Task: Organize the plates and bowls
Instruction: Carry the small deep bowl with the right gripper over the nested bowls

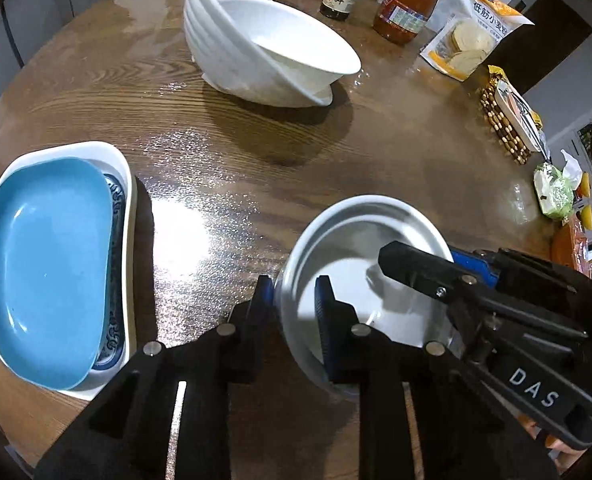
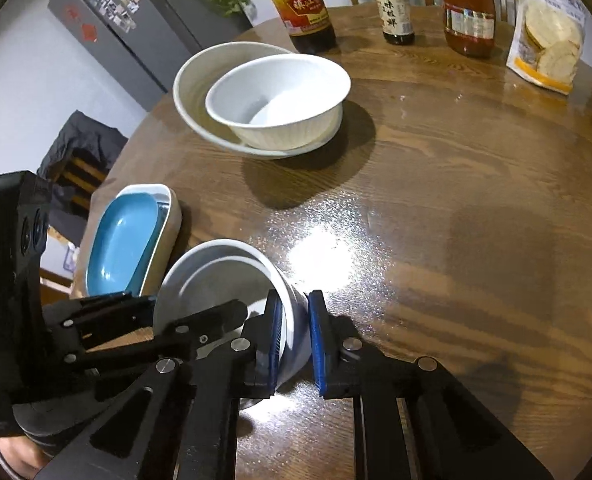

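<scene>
A small white bowl (image 1: 347,276) stands on the wooden table (image 1: 256,152), tipped slightly, with both grippers on its rim. My left gripper (image 1: 294,294) is shut on the near-left wall, one pad outside and one inside. My right gripper (image 2: 296,320) is shut on the opposite wall of the same bowl (image 2: 216,276). Each gripper shows in the other's view: the right gripper (image 1: 447,258) and the left gripper (image 2: 198,304). Two larger white bowls (image 1: 256,48) sit nested and tilted at the back. A blue plate (image 1: 48,264) lies on a patterned plate in a white dish (image 1: 126,168) at the left.
Sauce bottles (image 2: 307,4) stand along the far edge, with a snack bag (image 1: 471,36) and a beaded mat (image 1: 503,124) at the right. A packet and orange items (image 1: 555,192) lie near the right edge. A dark fridge (image 2: 128,20) stands beyond the table.
</scene>
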`<state>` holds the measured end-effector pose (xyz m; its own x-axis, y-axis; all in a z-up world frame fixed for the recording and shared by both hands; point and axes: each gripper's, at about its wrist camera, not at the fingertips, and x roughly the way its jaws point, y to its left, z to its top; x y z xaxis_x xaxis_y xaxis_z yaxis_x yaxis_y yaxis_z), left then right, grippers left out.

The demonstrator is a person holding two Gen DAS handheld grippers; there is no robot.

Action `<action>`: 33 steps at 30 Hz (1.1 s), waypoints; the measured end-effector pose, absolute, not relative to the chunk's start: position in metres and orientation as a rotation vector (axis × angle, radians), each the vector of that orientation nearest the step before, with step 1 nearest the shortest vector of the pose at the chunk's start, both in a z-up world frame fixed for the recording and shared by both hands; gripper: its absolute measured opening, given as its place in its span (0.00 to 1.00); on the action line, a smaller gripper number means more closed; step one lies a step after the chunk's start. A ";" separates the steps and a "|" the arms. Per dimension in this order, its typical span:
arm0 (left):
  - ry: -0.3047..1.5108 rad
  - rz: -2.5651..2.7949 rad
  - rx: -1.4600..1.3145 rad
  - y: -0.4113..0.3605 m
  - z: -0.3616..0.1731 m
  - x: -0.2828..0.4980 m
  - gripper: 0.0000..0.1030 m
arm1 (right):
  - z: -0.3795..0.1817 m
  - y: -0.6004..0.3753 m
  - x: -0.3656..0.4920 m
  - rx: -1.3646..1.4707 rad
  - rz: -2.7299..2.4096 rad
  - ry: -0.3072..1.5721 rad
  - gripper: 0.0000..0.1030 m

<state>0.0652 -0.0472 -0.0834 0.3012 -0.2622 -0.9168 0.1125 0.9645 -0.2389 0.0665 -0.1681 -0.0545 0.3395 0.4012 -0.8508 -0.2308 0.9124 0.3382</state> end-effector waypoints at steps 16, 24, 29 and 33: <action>1.016 -0.216 -0.054 -0.053 -0.022 0.055 0.16 | -0.009 -0.173 0.045 0.199 0.422 1.017 0.15; 0.964 -0.230 -0.026 -0.063 0.003 0.068 0.16 | 0.014 -0.181 0.049 0.220 0.405 0.957 0.15; 0.935 -0.226 -0.016 -0.067 0.020 0.084 0.16 | 0.031 -0.185 0.063 0.230 0.400 0.916 0.15; 0.927 -0.216 -0.011 -0.066 0.029 0.099 0.16 | 0.039 -0.184 0.077 0.237 0.404 0.903 0.15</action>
<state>0.0986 -0.0658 0.0292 0.5805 -0.1895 -0.7919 0.1800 0.9783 -0.1021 0.0767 -0.1838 0.0393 0.5515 0.4363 -0.7110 -0.2400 0.8993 0.3656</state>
